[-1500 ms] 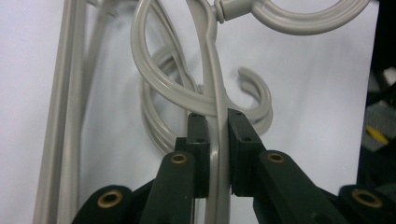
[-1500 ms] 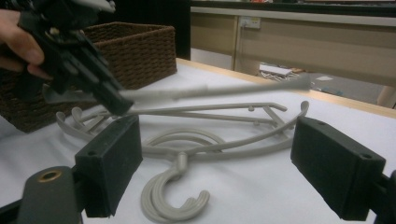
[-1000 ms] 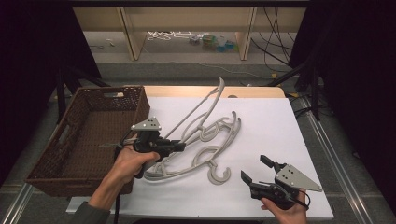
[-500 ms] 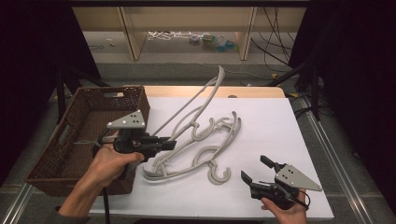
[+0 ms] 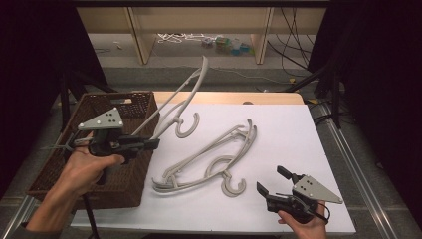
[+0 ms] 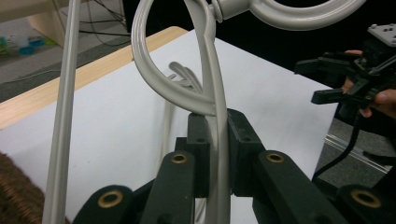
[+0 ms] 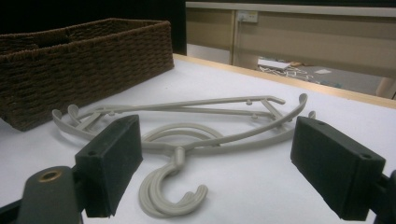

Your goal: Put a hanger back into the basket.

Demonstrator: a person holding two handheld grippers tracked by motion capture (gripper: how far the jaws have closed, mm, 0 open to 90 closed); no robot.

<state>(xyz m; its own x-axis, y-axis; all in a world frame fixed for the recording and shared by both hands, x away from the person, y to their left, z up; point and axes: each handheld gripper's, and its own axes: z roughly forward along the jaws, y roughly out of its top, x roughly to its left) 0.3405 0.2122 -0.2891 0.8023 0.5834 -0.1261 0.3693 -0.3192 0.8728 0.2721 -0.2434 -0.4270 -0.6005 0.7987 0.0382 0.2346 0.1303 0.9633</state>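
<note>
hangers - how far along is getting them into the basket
Done: nothing seems to lie in the basket yet. In hand: the left tongs are shut on one hanger, lifted off the table beside the basket. Left: the hangers stacked on the white sheet; the right tongs wait open near them.

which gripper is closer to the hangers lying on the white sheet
Right. The right gripper sits open just beside the hangers, near their hooks. The left gripper is off by the basket, shut on a lifted hanger.

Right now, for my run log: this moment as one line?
left hand-held gripper: shut on lifted hanger | right hand-held gripper: open | hanger pile: on table
</note>
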